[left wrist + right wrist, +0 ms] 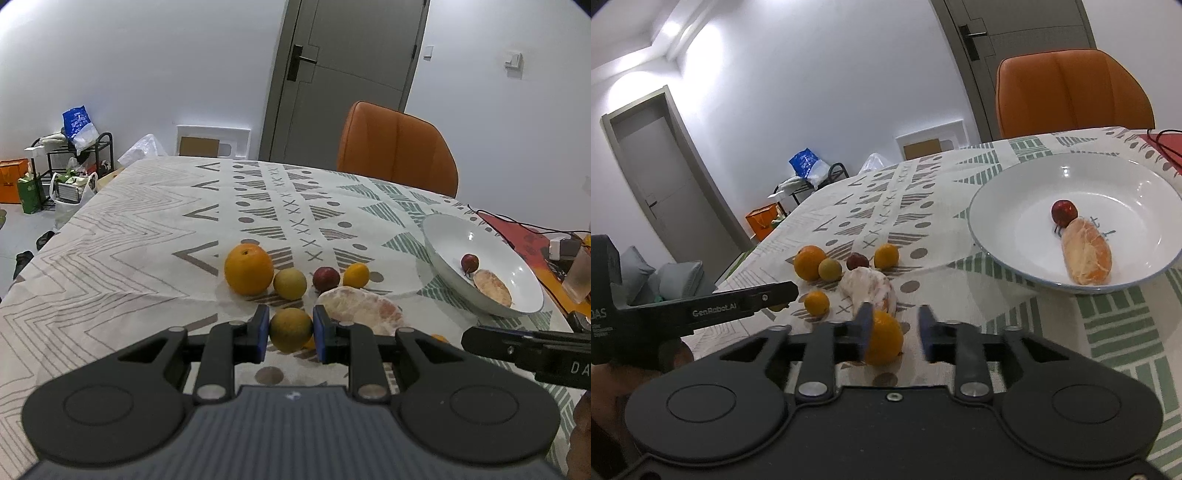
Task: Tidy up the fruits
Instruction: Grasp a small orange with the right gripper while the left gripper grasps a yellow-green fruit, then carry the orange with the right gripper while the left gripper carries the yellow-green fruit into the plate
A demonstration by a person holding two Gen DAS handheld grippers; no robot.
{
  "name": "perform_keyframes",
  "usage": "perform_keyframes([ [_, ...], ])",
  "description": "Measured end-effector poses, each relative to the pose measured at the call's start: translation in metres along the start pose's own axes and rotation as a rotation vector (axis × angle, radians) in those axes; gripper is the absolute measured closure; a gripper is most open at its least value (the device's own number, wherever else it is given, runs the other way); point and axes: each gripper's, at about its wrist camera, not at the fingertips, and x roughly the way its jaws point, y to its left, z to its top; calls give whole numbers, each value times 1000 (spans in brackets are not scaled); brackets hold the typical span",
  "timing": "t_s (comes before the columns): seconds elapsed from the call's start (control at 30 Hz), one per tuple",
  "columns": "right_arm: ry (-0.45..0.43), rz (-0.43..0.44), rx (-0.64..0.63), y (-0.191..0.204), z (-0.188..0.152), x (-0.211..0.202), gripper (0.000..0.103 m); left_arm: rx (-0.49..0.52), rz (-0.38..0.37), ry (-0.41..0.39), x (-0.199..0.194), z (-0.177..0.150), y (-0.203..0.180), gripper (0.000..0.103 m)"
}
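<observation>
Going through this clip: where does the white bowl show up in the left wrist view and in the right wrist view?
Left wrist view: the white bowl sits at the right edge of the table, tilted by the lens, behind the peeled fruit.
Right wrist view: the bowl fills the upper right, ahead of the right gripper.
Shared landmark: the orange chair behind the table.

The left gripper [290, 334] is low and level, its jaws narrowly apart. The right gripper [894, 328] is beside it, jaws spread wider.
</observation>
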Motion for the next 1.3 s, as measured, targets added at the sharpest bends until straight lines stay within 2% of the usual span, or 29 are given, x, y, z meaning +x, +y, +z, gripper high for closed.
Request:
perform_keyframes([
  [0.17, 12, 1, -14, 4, -3, 5, 44, -8, 3, 4, -1, -2, 5, 80],
  [0.3, 42, 10, -41, 11, -5, 14, 42, -15, -2, 8, 0, -4, 9, 80],
  [0.4, 60, 13, -49, 13, -7, 23, 42, -18, -5, 9, -1, -4, 11, 80],
  [0.43, 69, 15, -53, 13, -9, 27, 50, -18, -5, 10, -1, -4, 12, 80],
  [0.47, 85, 16, -53, 13, -10, 32, 68, -19, -6, 10, -1, -4, 12, 80],
  [0.77, 35, -16, -32, 5, -5, 16, 69, -6, -34, 9, 0, -4, 0, 80],
  [1.3, -76, -87, 2, -26, 9, -27, 68, 55, -110, -10, 7, 6, -49, 80],
])
